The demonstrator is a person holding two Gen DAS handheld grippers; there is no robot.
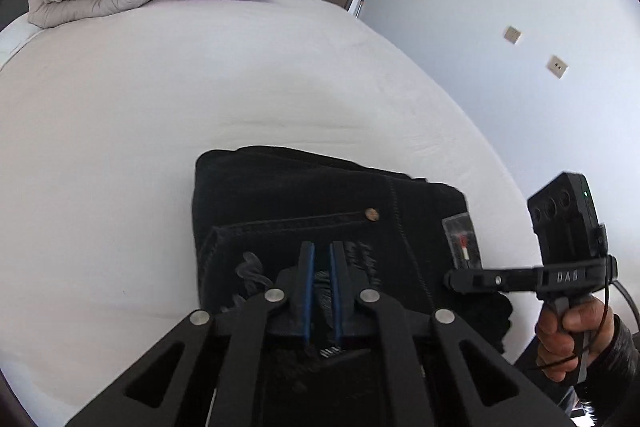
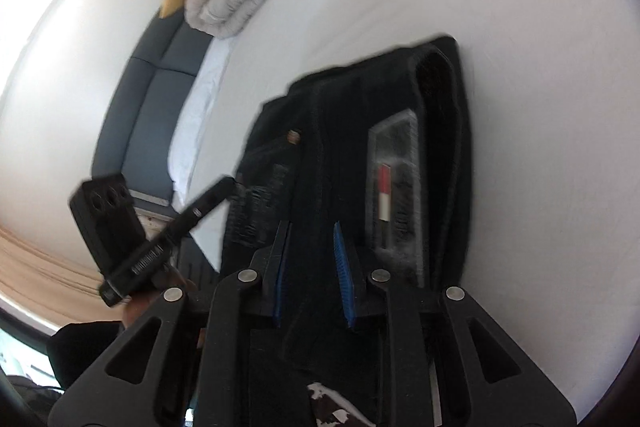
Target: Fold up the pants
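pants point(image 1: 320, 203) are seen folded into a compact stack near the bed point(image 1: 200, 99) edge. left gripper point(image 1: 322, 267) is held nearly closed above the pocket, clamped on nothing; right gripper point(image 2: 312, 267) is held apart over the fabric, likely for release.

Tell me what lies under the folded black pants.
The black pants rest on the white bed sheet, which shows bare all around them. Their lower folded layers and the sheet directly beneath are covered, so nothing else can be confirmed there.
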